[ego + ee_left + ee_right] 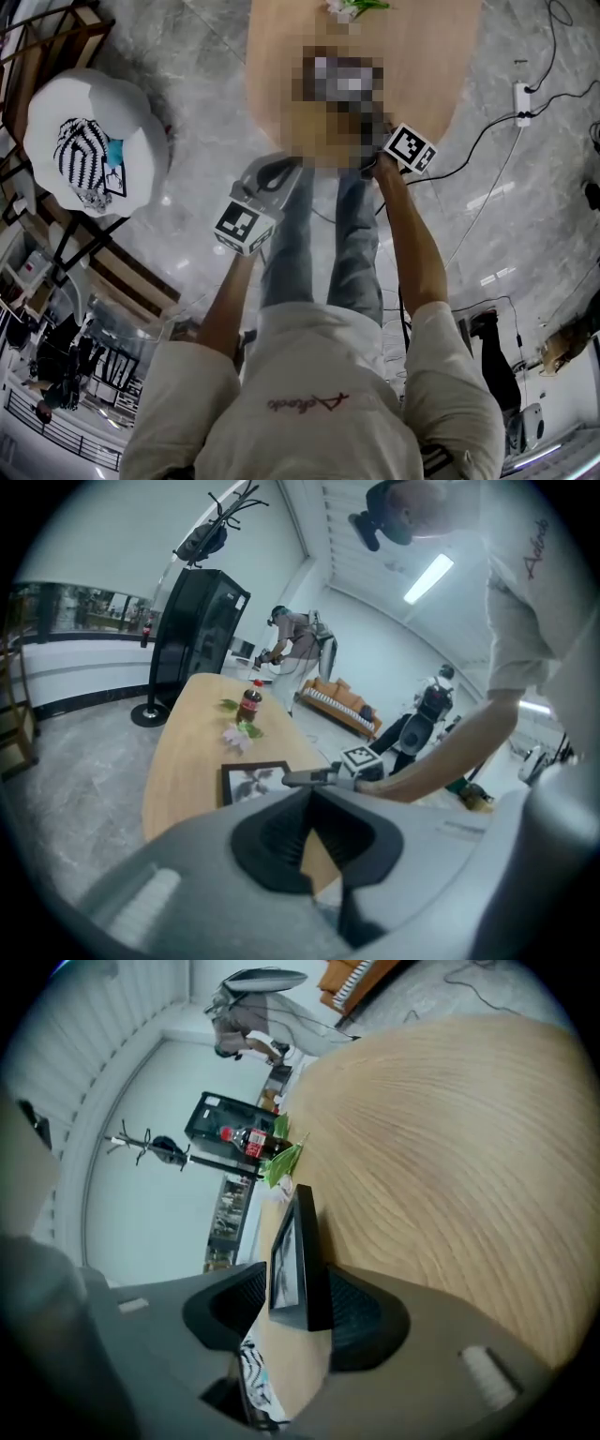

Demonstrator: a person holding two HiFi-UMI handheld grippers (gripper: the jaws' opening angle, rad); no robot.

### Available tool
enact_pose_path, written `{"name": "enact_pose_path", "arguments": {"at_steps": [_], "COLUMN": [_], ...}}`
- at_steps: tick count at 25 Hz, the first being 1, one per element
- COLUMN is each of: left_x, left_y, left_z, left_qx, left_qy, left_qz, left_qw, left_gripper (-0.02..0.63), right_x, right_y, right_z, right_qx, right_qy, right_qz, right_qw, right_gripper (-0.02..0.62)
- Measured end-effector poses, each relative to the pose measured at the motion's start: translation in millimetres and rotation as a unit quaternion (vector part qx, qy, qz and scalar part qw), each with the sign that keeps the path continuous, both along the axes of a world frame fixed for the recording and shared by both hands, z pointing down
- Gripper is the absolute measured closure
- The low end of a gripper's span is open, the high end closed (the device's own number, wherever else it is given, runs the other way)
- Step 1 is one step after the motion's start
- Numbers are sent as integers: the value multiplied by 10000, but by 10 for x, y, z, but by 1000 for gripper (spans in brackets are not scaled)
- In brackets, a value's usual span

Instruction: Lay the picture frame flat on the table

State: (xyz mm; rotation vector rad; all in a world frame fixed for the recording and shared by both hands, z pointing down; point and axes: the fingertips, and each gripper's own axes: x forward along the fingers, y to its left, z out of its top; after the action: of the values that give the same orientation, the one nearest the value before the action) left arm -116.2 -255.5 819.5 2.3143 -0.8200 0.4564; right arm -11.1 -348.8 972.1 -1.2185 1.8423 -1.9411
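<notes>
While the right gripper (302, 1290) sits open around the picture frame (296, 1232) by the table (450, 1147) edge, and the left gripper (310, 803) is closed and empty, a crooked pull could drag the frame off.

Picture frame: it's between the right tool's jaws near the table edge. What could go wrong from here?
1. The right tool straddles the picture frame with jaws apart, one pad against its back; withdrawing carelessly could drag it off the table at its near edge.
2. A forward nudge could slide it into the bottle and flowers beyond.
</notes>
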Motion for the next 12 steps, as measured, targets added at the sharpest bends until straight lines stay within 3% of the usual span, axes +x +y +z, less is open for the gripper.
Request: {"name": "enact_pose_path", "arguments": {"at_steps": [7, 10, 12], "left_x": [-117, -155, -162], "left_y": [54, 49, 55], "left_z": [33, 22, 21], "left_qx": [8, 34, 33], "left_qy": [12, 21, 31], "left_qz": [-49, -85, -99], "left_qw": [10000, 10000, 9999], "left_gripper": [606, 604, 606], "right_x": [-141, -155, -141], "right_y": [77, 121, 160], "right_z": [56, 77, 94], "right_qx": [373, 558, 717], "right_qy": [1424, 2023, 2539], "right_qz": [-1056, -1524, -1866], "right_qw": [9834, 9658, 9464], "right_gripper": [314, 293, 287]}}
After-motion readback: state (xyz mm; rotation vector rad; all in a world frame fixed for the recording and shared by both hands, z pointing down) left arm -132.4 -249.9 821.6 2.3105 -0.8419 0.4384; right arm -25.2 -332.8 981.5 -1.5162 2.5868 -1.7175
